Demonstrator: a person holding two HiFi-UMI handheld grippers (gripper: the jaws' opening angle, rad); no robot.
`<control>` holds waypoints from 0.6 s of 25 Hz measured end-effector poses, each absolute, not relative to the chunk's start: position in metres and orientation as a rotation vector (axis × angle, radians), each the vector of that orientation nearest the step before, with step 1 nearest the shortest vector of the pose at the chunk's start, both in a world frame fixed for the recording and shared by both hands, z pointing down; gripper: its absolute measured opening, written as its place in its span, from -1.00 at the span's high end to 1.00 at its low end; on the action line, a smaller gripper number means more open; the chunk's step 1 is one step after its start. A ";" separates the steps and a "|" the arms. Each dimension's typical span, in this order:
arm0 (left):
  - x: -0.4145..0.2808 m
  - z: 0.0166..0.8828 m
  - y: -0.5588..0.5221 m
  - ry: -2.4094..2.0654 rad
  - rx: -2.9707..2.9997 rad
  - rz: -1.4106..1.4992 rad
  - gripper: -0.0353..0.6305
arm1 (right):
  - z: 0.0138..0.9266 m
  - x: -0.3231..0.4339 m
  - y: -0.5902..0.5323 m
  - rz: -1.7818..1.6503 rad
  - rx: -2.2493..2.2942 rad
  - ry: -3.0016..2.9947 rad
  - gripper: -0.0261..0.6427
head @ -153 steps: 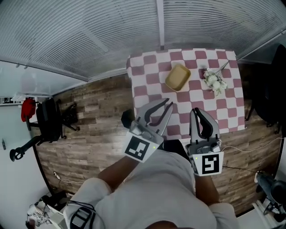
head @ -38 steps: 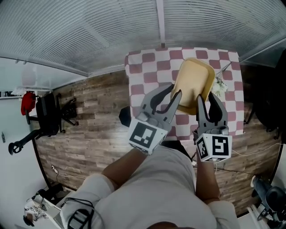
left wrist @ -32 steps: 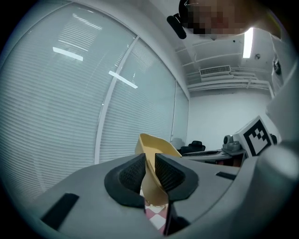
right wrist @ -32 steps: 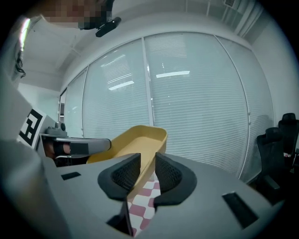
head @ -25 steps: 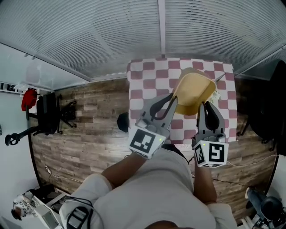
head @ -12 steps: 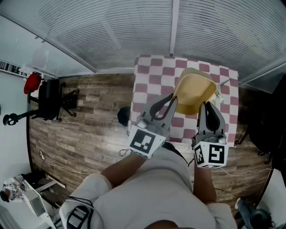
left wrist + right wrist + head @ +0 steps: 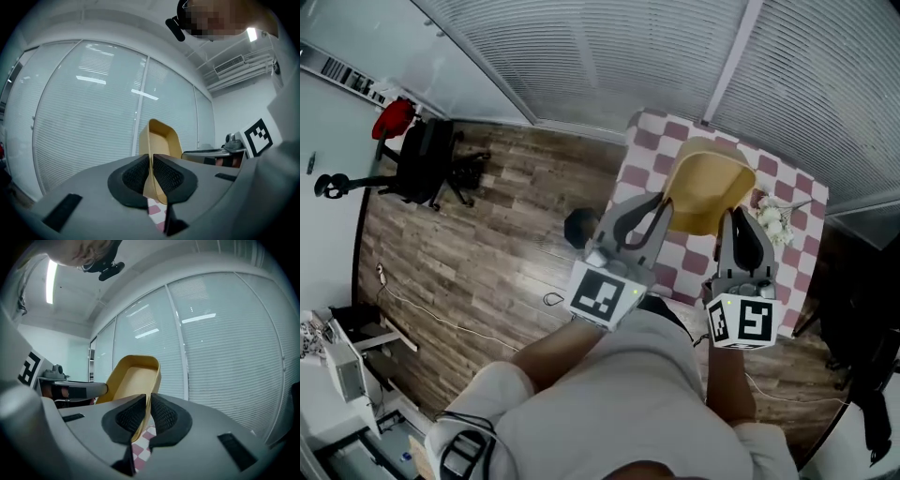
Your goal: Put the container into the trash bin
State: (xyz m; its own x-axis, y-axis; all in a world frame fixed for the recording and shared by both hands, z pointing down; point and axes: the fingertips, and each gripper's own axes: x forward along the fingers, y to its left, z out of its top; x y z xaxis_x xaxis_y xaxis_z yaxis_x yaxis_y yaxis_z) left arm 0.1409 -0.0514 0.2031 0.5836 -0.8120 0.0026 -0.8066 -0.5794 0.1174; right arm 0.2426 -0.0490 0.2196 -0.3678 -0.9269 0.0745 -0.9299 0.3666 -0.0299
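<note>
The container [image 7: 708, 187] is a tan, shallow tray held tilted in the air above the checkered table [image 7: 649, 139]. My left gripper [image 7: 664, 212] is shut on its left rim, and my right gripper [image 7: 739, 225] is shut on its right rim. In the left gripper view the pads [image 7: 138, 172] pinch the thin wall of the container [image 7: 161, 138]. The right gripper view shows the same: the container [image 7: 133, 376] rises beyond the pads [image 7: 161, 412] closed on its edge. A dark round thing [image 7: 578, 228], perhaps the bin, stands on the floor left of the table.
White flowers [image 7: 775, 223] lie on the table's right side. A black office chair [image 7: 427, 159] stands far left on the wooden floor [image 7: 487, 244]. Blinds [image 7: 609, 56] cover the window wall behind the table. Cables [image 7: 441, 314] trail over the floor.
Both grippers took the container off the table and keep it lifted. Over the last second the whole view has swung: the table has slid right and more floor shows at left.
</note>
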 end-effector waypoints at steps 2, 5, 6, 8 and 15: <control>0.117 0.203 -0.052 -1.443 2.669 -0.079 0.73 | 0.219 0.218 -0.054 0.103 1.681 -2.600 0.76; 0.075 0.204 -0.051 -1.532 2.619 -0.083 0.73 | 0.219 0.177 -0.060 0.095 1.585 -2.657 0.76; 0.060 0.205 -0.050 -1.559 2.601 -0.086 0.73 | 0.219 0.161 -0.062 0.090 1.555 -2.674 0.76; 0.030 0.204 -0.048 -1.610 2.568 -0.088 0.73 | 0.217 0.129 -0.064 0.083 1.500 -2.705 0.76; -0.065 0.211 -0.033 -1.770 2.465 -0.089 0.73 | 0.223 0.032 -0.058 0.071 1.318 -2.792 0.76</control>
